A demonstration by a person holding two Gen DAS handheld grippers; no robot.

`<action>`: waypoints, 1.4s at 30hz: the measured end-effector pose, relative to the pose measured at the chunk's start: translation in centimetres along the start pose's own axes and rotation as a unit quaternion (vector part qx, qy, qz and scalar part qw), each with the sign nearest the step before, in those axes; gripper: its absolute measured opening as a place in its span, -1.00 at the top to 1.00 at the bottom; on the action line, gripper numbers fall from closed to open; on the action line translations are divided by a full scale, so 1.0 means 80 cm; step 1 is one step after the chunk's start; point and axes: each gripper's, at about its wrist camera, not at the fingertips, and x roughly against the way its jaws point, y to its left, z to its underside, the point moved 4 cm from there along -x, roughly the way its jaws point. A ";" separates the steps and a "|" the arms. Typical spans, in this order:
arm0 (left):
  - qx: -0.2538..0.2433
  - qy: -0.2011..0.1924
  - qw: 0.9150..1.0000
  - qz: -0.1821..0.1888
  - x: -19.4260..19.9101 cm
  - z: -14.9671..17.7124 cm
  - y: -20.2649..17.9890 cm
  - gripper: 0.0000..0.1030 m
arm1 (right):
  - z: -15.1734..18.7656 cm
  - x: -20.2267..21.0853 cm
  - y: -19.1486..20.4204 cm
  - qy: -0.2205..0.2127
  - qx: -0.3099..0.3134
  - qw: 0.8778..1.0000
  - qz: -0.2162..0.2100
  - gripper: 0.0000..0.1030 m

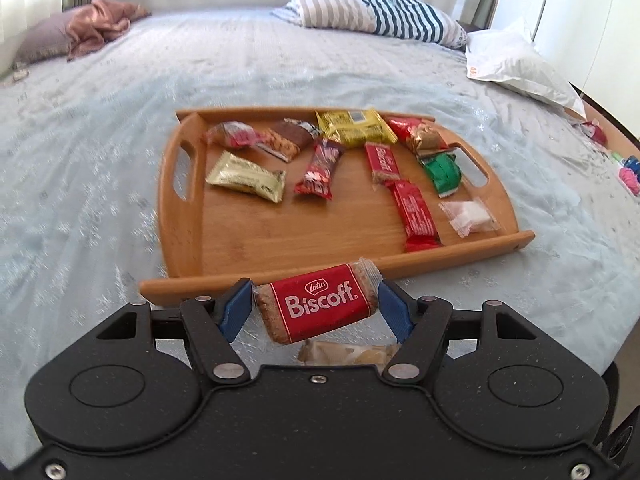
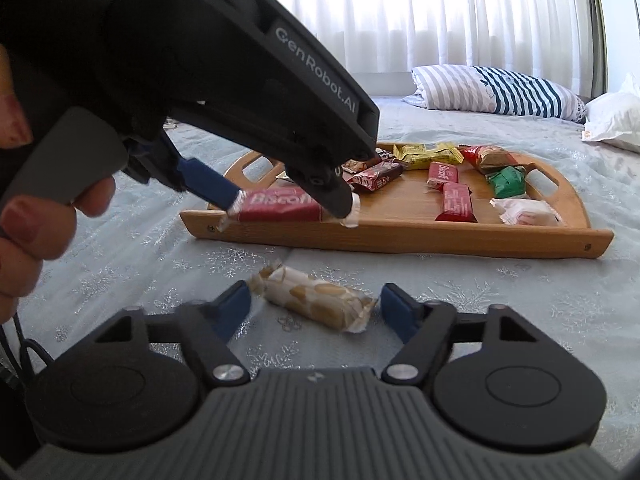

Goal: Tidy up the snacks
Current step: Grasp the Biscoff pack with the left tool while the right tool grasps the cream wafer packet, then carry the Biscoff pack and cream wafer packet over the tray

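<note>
The left gripper (image 1: 316, 306) pinches a red Biscoff biscuit packet (image 1: 318, 307) by its ends, probably loosely; it could slip short of the wooden tray (image 1: 240, 236). The right gripper (image 2: 316, 306) is spread around a nougat bar (image 2: 316, 300).

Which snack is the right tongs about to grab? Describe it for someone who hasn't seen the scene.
Start at the wooden handled tray on the pale blue bedspread. In front of its near rim, alone on the fabric, lies the clear-wrapped pale nougat bar with nut pieces, between the open right tongs. Unlike the red Biscoff packet held above by the left tongs, it is beige and unprinted.
</note>
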 end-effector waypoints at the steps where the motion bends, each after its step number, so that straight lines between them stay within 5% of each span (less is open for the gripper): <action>1: -0.001 -0.003 1.000 -0.001 0.001 0.000 0.001 -0.29 | 0.000 -0.001 -0.001 -0.001 0.001 1.000 0.003 -0.15; 3: 0.001 -0.006 1.000 -0.002 0.002 0.000 0.005 -0.29 | -0.001 -0.001 -0.001 -0.003 0.002 1.000 0.004 0.11; 9: -0.008 -0.027 0.999 -0.017 0.005 -0.001 0.012 -0.29 | -0.003 0.010 -0.011 -0.006 0.004 1.000 0.002 0.37; 27: -0.017 -0.045 0.998 -0.043 -0.007 -0.010 0.037 -0.29 | -0.058 0.043 -0.094 -0.022 0.086 0.996 -0.013 0.41; 42: -0.010 -0.026 0.999 -0.045 -0.051 -0.026 0.045 -0.29 | -0.105 -0.026 -0.106 -0.049 0.180 0.980 -0.072 0.41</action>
